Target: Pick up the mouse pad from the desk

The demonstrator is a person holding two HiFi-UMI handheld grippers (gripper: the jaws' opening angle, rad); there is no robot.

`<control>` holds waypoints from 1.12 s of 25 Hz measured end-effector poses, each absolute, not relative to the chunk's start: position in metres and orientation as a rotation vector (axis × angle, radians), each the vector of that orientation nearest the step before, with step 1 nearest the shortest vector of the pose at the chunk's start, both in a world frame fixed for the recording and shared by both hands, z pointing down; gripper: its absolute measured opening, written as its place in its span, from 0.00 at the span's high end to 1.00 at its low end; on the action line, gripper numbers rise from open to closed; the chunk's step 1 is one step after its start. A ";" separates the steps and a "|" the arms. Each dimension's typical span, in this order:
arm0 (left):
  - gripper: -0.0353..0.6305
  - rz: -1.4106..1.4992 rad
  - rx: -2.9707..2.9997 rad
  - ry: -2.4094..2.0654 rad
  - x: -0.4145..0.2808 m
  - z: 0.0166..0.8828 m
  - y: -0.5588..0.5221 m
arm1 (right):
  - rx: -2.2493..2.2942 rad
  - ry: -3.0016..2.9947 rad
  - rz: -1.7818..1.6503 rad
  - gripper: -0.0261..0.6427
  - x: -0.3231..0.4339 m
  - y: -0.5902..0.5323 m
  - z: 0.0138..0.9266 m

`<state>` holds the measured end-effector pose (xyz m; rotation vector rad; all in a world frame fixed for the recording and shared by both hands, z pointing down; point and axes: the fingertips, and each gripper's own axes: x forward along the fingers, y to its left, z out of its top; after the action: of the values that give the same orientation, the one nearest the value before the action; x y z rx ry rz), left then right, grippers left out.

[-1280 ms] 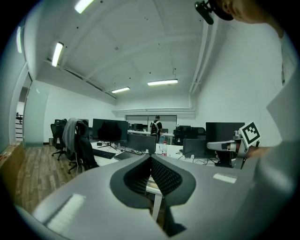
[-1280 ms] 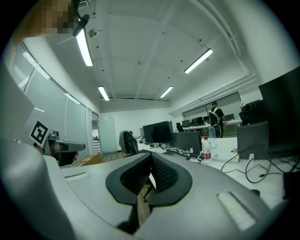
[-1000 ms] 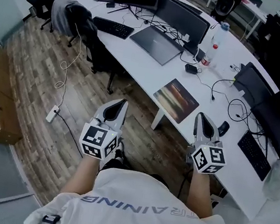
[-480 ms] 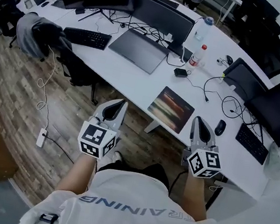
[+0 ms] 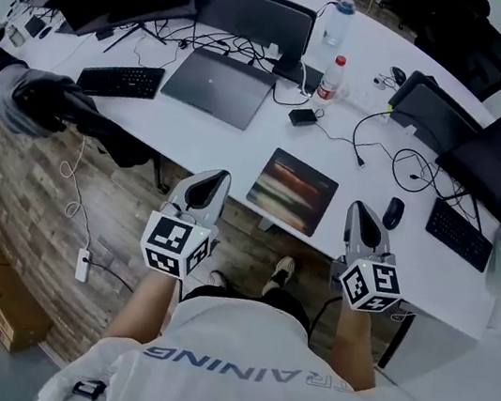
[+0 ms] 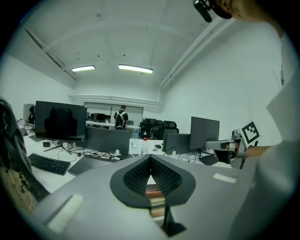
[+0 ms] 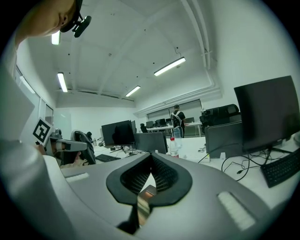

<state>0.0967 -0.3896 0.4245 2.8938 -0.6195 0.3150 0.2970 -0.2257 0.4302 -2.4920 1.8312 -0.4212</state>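
Mouse pad point(image 5: 292, 190) on desk point(image 5: 240, 150), now nearer, left hand-held gripper point(image 5: 220, 177) and right hand-held gripper point(image 5: 360, 207) closed, empty

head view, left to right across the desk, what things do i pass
black keyboard → laptop → mouse pad → mouse → second keyboard

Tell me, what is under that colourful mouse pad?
The mouse pad lies flat on the white desk, near its front edge. Nothing pokes out from beneath it; whether anything thin is hidden under it cannot be seen.
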 end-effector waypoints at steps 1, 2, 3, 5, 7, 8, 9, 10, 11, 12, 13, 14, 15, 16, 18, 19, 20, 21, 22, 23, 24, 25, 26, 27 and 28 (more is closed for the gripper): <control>0.95 0.327 2.898 -0.622 0.107 0.425 -0.389 | -2.483 1.827 -0.429 0.94 0.308 -0.226 0.432; 0.95 0.337 2.901 -0.627 0.117 0.424 -0.388 | -2.472 1.826 -0.438 0.94 0.319 -0.226 0.435; 0.94 0.345 2.901 -0.633 0.126 0.423 -0.387 | -2.461 1.830 -0.444 0.94 0.330 -0.227 0.436; 0.94 0.354 2.890 -0.650 0.145 0.422 -0.388 | -2.447 1.855 -0.442 0.94 0.351 -0.232 0.440; 0.94 0.372 2.881 -0.674 0.163 0.425 -0.390 | -2.428 1.891 -0.451 0.94 0.370 -0.240 0.447; 0.94 0.385 2.876 -0.688 0.170 0.429 -0.390 | -2.414 1.907 -0.468 0.94 0.377 -0.244 0.452; 0.94 0.400 2.870 -0.700 0.176 0.433 -0.388 | -2.398 1.921 -0.490 0.94 0.383 -0.246 0.459; 0.94 0.415 2.862 -0.710 0.180 0.438 -0.387 | -2.384 1.932 -0.516 0.94 0.387 -0.248 0.467; 0.94 0.431 2.855 -0.716 0.183 0.444 -0.386 | -2.372 1.940 -0.545 0.94 0.389 -0.249 0.474; 0.94 0.447 2.848 -0.719 0.184 0.449 -0.386 | -2.363 1.945 -0.572 0.94 0.389 -0.251 0.481; 0.94 0.460 2.839 -0.719 0.185 0.455 -0.388 | -2.359 1.950 -0.596 0.94 0.388 -0.253 0.487; 0.94 0.467 2.830 -0.714 0.187 0.460 -0.390 | -2.360 1.953 -0.614 0.94 0.388 -0.254 0.492; 0.94 0.472 2.822 -0.706 0.188 0.466 -0.393 | -2.365 1.955 -0.627 0.94 0.387 -0.256 0.496; 0.94 0.480 2.819 -0.694 0.189 0.472 -0.396 | -2.372 1.952 -0.640 0.94 0.386 -0.257 0.500; 0.94 0.527 2.826 -0.661 0.190 0.488 -0.402 | -2.387 1.935 -0.667 0.94 0.381 -0.260 0.507; 0.93 0.563 2.828 -0.634 0.191 0.498 -0.403 | -2.391 1.925 -0.681 0.94 0.377 -0.261 0.510; 0.92 0.601 2.823 -0.599 0.191 0.507 -0.404 | -2.392 1.918 -0.695 0.94 0.372 -0.263 0.512; 0.90 0.636 2.812 -0.560 0.191 0.517 -0.402 | -2.394 1.914 -0.712 0.94 0.366 -0.264 0.515; 0.87 0.666 2.799 -0.518 0.192 0.527 -0.399 | -2.399 1.912 -0.731 0.94 0.361 -0.265 0.518; 0.84 0.693 2.786 -0.478 0.193 0.537 -0.395 | -2.406 1.909 -0.751 0.94 0.356 -0.265 0.522; 0.82 0.721 2.775 -0.439 0.194 0.547 -0.392 | -2.413 1.906 -0.773 0.94 0.351 -0.265 0.527; 0.79 0.754 2.765 -0.401 0.195 0.560 -0.388 | -2.419 1.903 -0.793 0.94 0.344 -0.265 0.531; 0.75 0.795 2.758 -0.364 0.196 0.574 -0.386 | -2.424 1.899 -0.812 0.94 0.338 -0.265 0.536; 0.71 0.846 2.755 -0.326 0.197 0.589 -0.383 | -2.428 1.895 -0.831 0.94 0.332 -0.265 0.540; 0.66 0.905 2.757 -0.285 0.197 0.605 -0.381 | -2.432 1.890 -0.848 0.94 0.327 -0.264 0.544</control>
<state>0.1975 -0.3807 0.6050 2.7568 -0.2848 0.9050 0.3270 -0.2640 0.5442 -2.4318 1.8899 -0.8479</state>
